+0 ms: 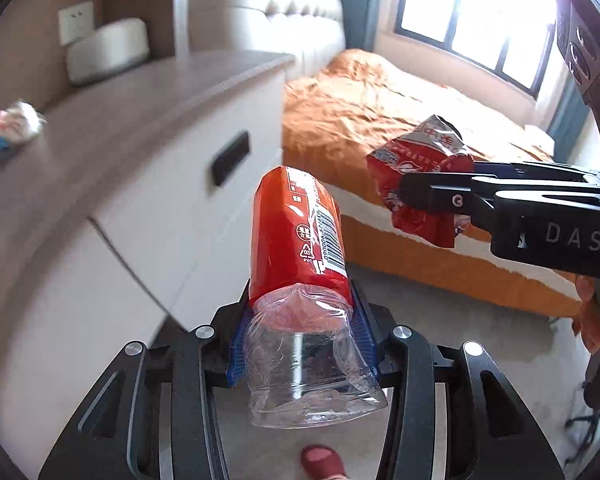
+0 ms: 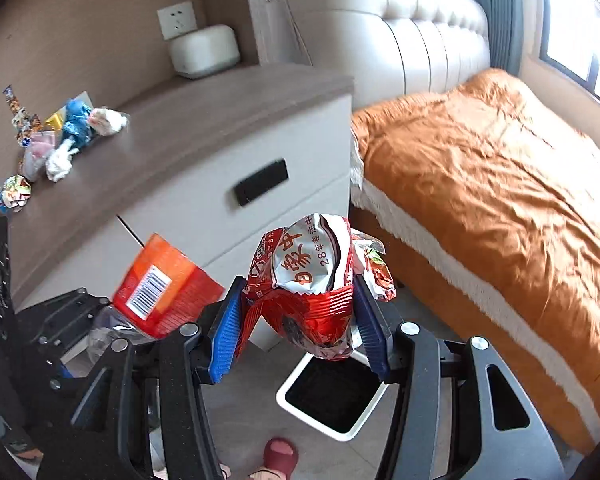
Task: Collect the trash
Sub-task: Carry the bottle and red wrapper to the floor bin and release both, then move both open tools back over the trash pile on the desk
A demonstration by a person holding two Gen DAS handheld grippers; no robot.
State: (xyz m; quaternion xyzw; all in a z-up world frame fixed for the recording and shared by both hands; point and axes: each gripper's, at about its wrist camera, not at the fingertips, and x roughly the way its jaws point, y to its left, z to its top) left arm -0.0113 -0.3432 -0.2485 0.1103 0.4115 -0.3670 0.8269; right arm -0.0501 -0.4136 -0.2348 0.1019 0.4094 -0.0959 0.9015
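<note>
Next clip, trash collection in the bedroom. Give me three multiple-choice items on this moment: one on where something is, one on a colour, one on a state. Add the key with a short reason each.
1. Where is the bin?
A. on the bed
B. on the floor below the right gripper
C. on the nightstand

2. What colour is the bedspread?
A. orange
B. green
C. white

3. What is the state of the left gripper?
A. open and empty
B. shut on a wrapper
C. shut on a bottle

Key:
1 B: the right wrist view shows the bin on the floor under the right gripper and its wrapper.
2 A: the cover is orange in both views.
3 C: the blue pads press both sides of the clear bottle with the red label.
</note>
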